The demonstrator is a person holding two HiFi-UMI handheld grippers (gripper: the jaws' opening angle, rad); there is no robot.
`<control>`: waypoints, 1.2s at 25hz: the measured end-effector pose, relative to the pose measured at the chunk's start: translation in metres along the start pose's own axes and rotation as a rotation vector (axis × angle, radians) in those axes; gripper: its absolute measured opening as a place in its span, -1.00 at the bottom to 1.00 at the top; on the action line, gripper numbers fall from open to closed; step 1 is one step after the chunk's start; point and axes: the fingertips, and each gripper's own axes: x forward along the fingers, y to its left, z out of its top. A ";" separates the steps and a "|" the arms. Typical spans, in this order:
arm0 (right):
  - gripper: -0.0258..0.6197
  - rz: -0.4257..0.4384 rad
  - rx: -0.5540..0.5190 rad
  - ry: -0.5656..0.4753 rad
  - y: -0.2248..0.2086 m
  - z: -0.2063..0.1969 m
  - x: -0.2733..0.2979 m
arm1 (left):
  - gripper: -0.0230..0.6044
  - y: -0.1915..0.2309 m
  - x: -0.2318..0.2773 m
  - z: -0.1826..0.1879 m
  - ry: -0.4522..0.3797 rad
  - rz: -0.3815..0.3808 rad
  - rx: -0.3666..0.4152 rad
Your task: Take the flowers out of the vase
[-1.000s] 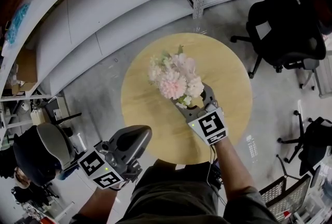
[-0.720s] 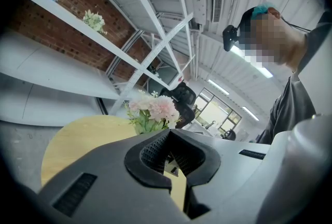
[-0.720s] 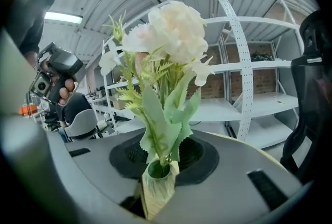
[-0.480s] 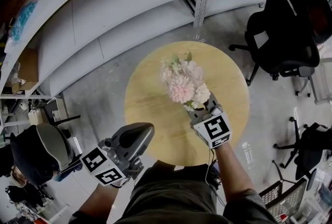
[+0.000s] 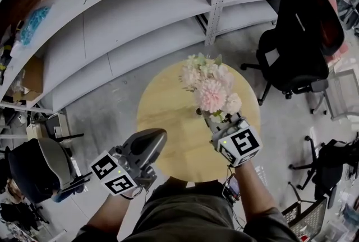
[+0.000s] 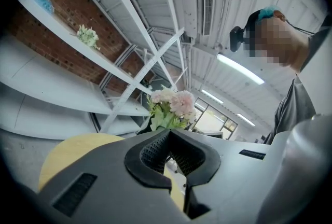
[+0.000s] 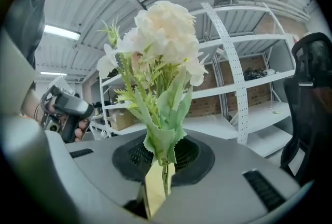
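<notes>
1. Head view: a bunch of pale pink artificial flowers (image 5: pixel 210 87) hung above the round wooden table (image 5: pixel 168 117), right side, held by the right gripper (image 5: pixel 216 119).
2. Left gripper view: the left gripper (image 6: pixel 171 153) had its jaws together, empty.
3. Right gripper view: the jaws were closing, pinching the stems (image 7: pixel 165 171).

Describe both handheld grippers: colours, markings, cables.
Both the left gripper and right gripper are smooth grey shells with black ribbed pads. Each carries a white cube printed with black square markers and a green light. A dark cable runs at the right wrist. The right jaws are closing on the flowers.
</notes>
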 end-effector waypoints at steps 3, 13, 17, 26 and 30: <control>-0.75 -0.004 -0.011 -0.025 0.005 0.032 -0.012 | -0.90 -0.008 -0.003 0.012 -0.035 -0.006 0.002; -0.76 -0.006 -0.102 -0.093 0.032 0.117 -0.046 | -0.90 -0.031 -0.014 0.033 -0.114 -0.033 0.029; -0.76 -0.006 -0.092 -0.102 0.037 0.130 -0.058 | -0.90 -0.041 -0.014 0.036 -0.132 -0.043 0.037; -0.76 0.003 -0.059 -0.096 0.041 0.127 -0.067 | -0.90 -0.051 -0.014 0.037 -0.142 -0.046 0.049; -0.76 0.007 -0.048 -0.089 0.039 0.123 -0.066 | -0.90 -0.051 -0.012 0.036 -0.144 -0.042 0.049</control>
